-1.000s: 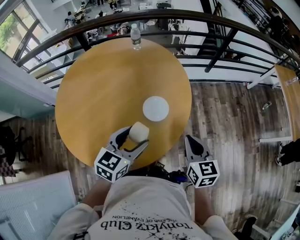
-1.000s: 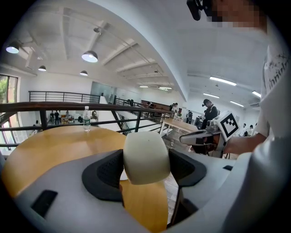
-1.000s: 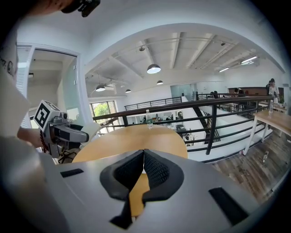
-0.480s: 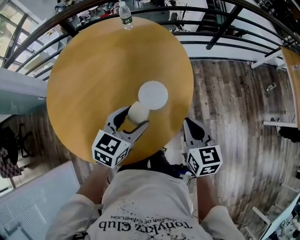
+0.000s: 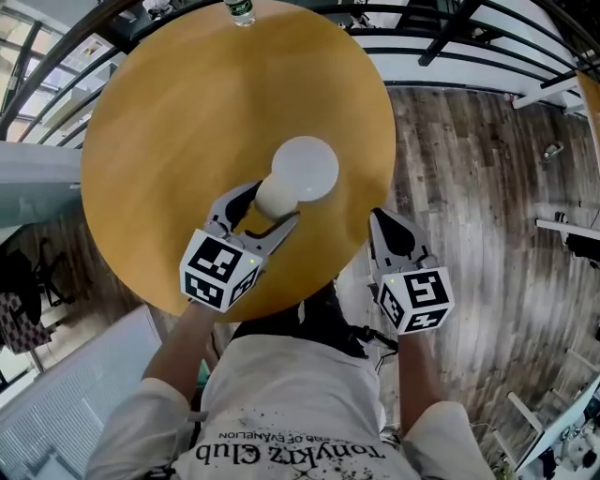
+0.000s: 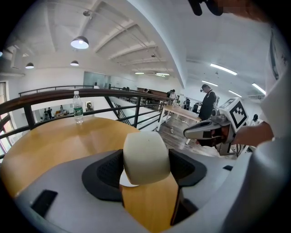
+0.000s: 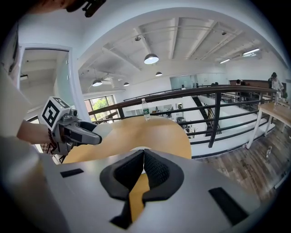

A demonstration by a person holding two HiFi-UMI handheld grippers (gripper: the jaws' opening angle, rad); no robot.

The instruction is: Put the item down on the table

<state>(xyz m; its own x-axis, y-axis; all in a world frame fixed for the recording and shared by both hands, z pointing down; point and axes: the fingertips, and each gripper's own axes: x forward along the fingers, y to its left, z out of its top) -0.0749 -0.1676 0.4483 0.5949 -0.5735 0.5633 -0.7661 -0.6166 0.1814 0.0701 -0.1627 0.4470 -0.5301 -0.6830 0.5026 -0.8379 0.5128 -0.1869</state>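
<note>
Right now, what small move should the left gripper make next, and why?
Probably lower the left gripper toward the table: its jaws clamp the pale item, which seems to hang above the wood by the white disc, so opening now could drop it.

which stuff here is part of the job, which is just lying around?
Job:
cup
left tool, shut on the cup
table

Lying about:
plate
bottle, at the table's far edge
right tool, shut, empty

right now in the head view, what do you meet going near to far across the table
left gripper holding the cream item → white disc → water bottle at the far edge
</note>
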